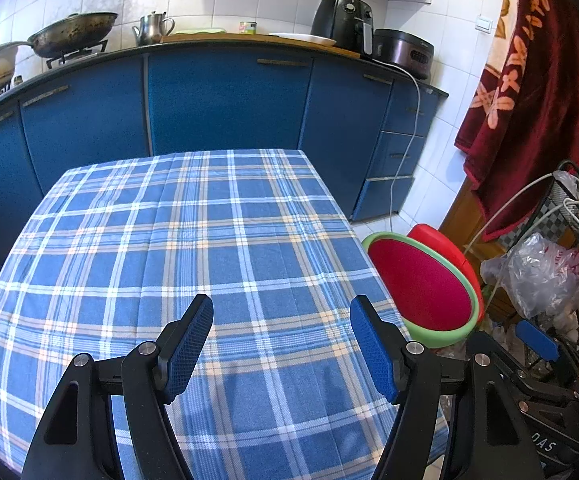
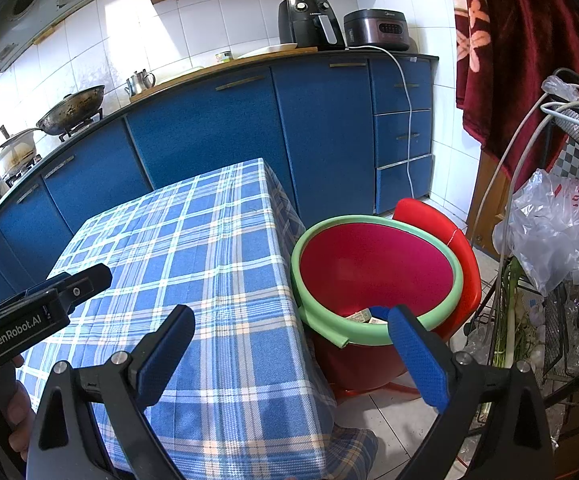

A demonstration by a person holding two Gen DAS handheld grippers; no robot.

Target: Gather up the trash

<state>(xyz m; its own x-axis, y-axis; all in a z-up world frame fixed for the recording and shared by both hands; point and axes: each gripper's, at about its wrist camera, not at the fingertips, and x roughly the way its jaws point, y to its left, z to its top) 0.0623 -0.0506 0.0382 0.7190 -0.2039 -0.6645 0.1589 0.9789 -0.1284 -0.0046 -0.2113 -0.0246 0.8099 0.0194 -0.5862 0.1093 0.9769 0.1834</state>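
A red bin with a green rim [image 2: 373,276] stands on the floor at the right side of the table; scraps of paper trash [image 2: 363,317] lie in its bottom. The same bin [image 1: 425,284] shows in the left wrist view. My left gripper [image 1: 281,312] hovers open over the blue plaid tablecloth [image 1: 193,240] with nothing between its fingers. My right gripper [image 2: 289,320] is open and empty above the table's right edge, its right finger [image 2: 417,356] in front of the bin's rim. The left gripper's body [image 2: 41,304] shows at the left of the right wrist view.
Blue kitchen cabinets [image 1: 217,96] run behind the table, with a wok [image 1: 73,34], kettle [image 1: 153,28], air fryer [image 1: 345,20] and rice cooker [image 1: 403,54] on the counter. A wire rack with plastic bags [image 2: 557,232] stands right of the bin. A red towel [image 1: 529,92] hangs above.
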